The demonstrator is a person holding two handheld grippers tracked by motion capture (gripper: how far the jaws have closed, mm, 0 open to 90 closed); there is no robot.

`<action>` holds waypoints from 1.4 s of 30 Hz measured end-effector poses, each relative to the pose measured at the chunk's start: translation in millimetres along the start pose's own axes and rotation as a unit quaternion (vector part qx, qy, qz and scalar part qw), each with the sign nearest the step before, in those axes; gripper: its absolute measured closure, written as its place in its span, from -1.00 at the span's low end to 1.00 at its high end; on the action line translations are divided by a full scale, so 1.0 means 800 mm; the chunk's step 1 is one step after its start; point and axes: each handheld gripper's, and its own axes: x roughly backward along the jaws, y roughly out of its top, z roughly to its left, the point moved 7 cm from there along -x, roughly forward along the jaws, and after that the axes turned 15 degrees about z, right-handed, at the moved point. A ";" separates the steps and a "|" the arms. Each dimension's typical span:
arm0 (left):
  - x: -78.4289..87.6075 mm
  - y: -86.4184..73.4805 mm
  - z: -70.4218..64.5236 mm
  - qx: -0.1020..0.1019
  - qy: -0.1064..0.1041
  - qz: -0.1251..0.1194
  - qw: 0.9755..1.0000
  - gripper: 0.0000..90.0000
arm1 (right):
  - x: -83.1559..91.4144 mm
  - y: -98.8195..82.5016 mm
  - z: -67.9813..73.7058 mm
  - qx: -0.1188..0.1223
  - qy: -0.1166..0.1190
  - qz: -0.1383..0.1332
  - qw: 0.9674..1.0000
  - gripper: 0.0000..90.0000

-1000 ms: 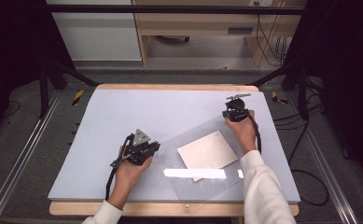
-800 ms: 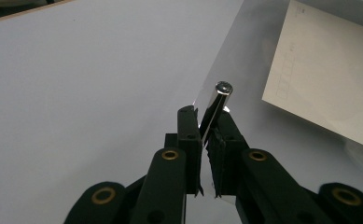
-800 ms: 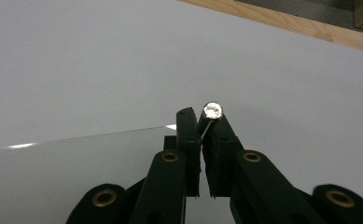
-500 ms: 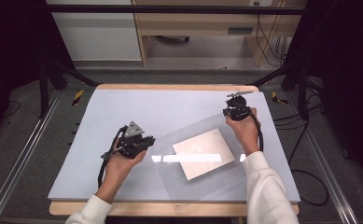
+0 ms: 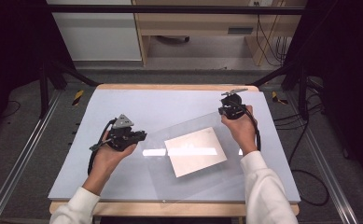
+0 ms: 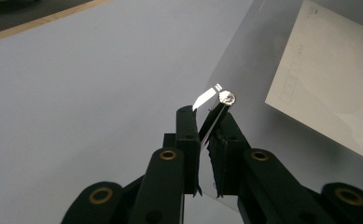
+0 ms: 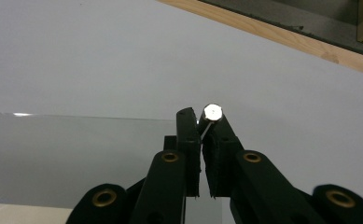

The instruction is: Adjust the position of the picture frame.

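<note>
**Keeping the clear sheet level between two grips**

We have a clear plastic sheet in hand, with a sheet of paper lying at its middle. The sheet sits low over the grey table mat, towards the near edge; whether any part rests on the mat we cannot tell.

Our left gripper is clamped on the sheet's left edge. In the left gripper view the jaws of this gripper are nearly together with the thin edge pinched between them. Our right gripper holds the sheet's far right corner, and in the right gripper view its jaws are likewise pressed together on the plastic.

To do this step well, we judge that both hands should move at the same pace and height. The sheet is thin and looks bendy, so pulling the grips apart or together could buckle it. Tilting it could let the paper slide off. We should keep the pinch firm but not twist the wrists.

As for writing, the paper carries a faint row of small boxes near its left edge, and a small mark at a corner. Neither is legible. We see no brand or label on the sheet or the grippers.
</note>
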 end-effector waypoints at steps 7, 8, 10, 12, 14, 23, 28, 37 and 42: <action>0.006 0.003 0.018 -0.001 -0.010 0.003 1.000 0.80 | 0.010 -0.003 0.010 0.015 0.001 0.001 1.000 0.91; 0.007 0.003 0.021 0.000 -0.010 0.002 1.000 0.80 | 0.011 -0.004 0.012 0.018 0.001 0.002 1.000 0.91; 0.007 0.003 0.028 0.000 -0.014 0.008 1.000 0.80 | 0.013 -0.006 0.015 0.023 0.001 0.007 1.000 0.91; 0.007 0.003 0.032 -0.001 -0.014 0.010 1.000 0.80 | 0.014 -0.007 0.018 0.028 0.002 0.006 1.000 0.91; 0.007 0.004 0.036 -0.004 -0.013 0.014 1.000 0.80 | 0.014 -0.008 0.019 0.032 0.003 0.005 0.999 0.91; 0.007 0.006 0.053 -0.010 -0.019 0.027 0.999 0.80 | 0.015 -0.015 0.029 0.051 0.011 0.011 0.999 0.91; 0.003 0.006 0.057 -0.014 -0.023 0.032 0.999 0.79 | 0.015 -0.024 0.032 0.056 0.009 0.014 0.998 0.91; -0.011 0.008 0.072 -0.012 -0.026 0.043 0.999 0.79 | 0.011 -0.040 0.039 0.063 0.009 0.022 0.998 0.91; -0.020 0.011 0.078 -0.009 -0.023 0.046 0.999 0.79 | 0.011 -0.043 0.040 0.067 0.003 0.026 0.997 0.91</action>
